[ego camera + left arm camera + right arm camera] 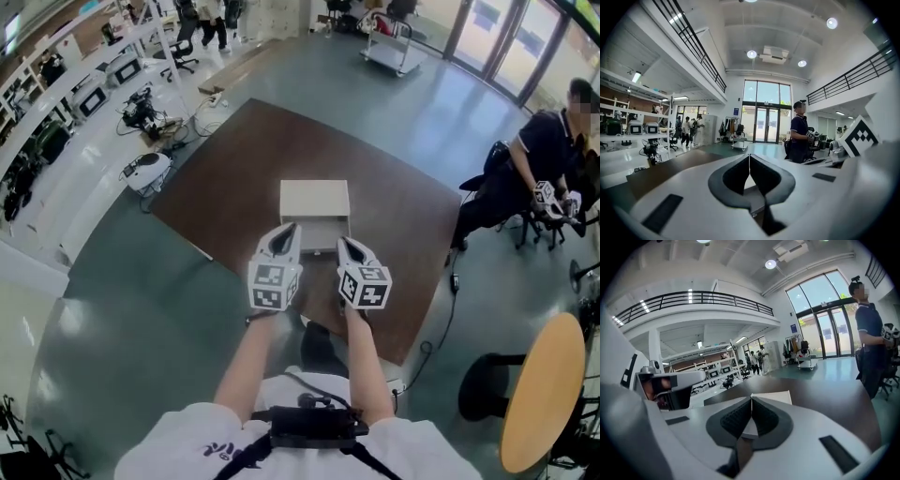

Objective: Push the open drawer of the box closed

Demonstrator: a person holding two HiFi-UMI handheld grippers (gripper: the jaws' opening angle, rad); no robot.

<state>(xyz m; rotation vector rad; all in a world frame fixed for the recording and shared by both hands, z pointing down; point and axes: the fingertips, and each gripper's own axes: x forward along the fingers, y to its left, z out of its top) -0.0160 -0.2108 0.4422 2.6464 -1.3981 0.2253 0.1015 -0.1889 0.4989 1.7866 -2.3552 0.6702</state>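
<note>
Left gripper: jaws together, nothing held
Right gripper: jaws together, nothing held
Box: on brown mat, just ahead of both grippers
Drawer: pulled out toward person

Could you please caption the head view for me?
Left gripper and right gripper, both shut, poised before the open drawer of the white box.

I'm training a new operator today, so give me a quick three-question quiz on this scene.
1. True or false: the left gripper has its jaws apart.
2. The drawer of the box is: A open, B shut, C taken out.
3. What colour is the surface under the box?
Key: 1 false; 2 A; 3 brown.
</note>
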